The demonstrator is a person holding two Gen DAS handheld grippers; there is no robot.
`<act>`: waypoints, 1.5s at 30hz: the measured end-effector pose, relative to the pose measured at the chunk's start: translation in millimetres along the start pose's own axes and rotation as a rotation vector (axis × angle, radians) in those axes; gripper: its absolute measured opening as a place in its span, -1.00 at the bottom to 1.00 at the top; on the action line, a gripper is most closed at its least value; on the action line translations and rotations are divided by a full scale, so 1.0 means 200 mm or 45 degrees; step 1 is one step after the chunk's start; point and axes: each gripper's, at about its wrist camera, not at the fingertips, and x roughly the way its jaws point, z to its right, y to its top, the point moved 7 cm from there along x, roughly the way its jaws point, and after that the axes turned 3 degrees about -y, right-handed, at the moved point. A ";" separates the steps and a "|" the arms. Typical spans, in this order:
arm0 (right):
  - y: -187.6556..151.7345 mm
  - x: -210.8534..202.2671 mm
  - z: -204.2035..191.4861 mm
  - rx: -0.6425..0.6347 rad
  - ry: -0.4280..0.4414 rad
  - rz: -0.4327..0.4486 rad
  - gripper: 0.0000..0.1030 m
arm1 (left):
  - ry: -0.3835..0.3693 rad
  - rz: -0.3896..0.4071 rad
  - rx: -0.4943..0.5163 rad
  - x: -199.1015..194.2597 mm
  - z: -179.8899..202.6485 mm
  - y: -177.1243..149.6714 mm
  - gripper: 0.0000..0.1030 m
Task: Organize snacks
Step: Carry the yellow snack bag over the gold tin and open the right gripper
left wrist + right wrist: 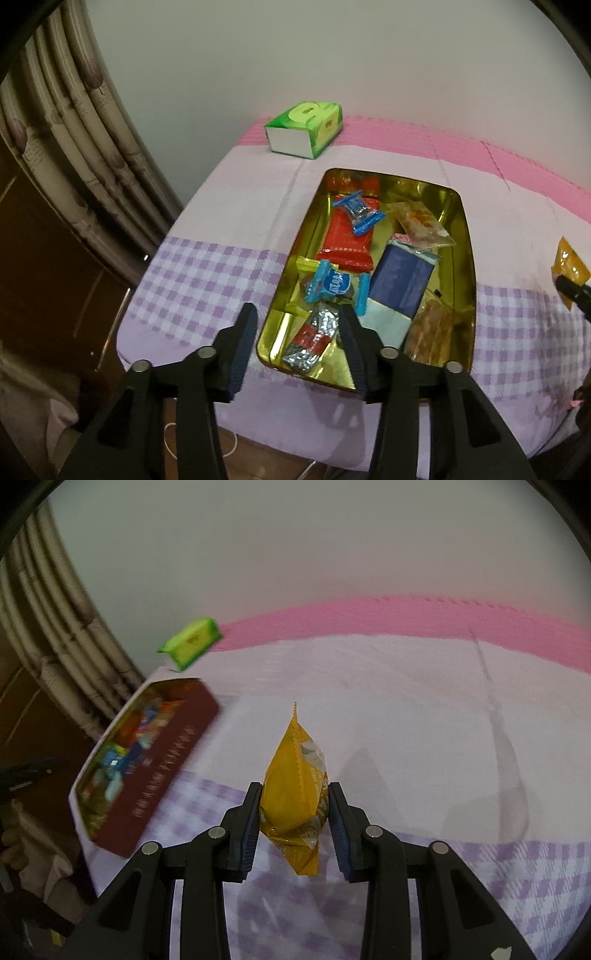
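Nearest, the right gripper [294, 823] pinches a crinkled yellow foil snack packet [295, 794] above the lilac-checked cloth [517, 867]. The left gripper [298, 345] hangs with its jaws apart and empty over the near end of the gold-lined rectangular tin [467, 280], above a silver-and-red wrapped sweet [312, 341]. Farther back sits a green tissue box [304, 129].

No legible text on wrappers [347, 229]
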 end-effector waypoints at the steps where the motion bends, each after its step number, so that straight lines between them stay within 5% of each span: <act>1: 0.02 -0.01 -0.05 -0.014 0.020 0.008 -0.37 | 0.006 0.005 0.000 -0.01 -0.01 0.00 0.00; 7: 0.14 -0.01 -0.40 -0.125 0.132 0.012 -0.37 | 0.014 0.021 -0.033 -0.02 -0.06 0.01 0.18; 21: 0.26 0.23 -1.06 -0.296 0.315 -0.066 -0.37 | -0.024 -0.010 -0.135 0.02 -0.18 0.02 0.19; 45: 0.27 0.53 -1.15 -0.234 0.293 -0.172 -0.36 | -0.027 -0.005 -0.201 0.07 -0.24 0.02 0.21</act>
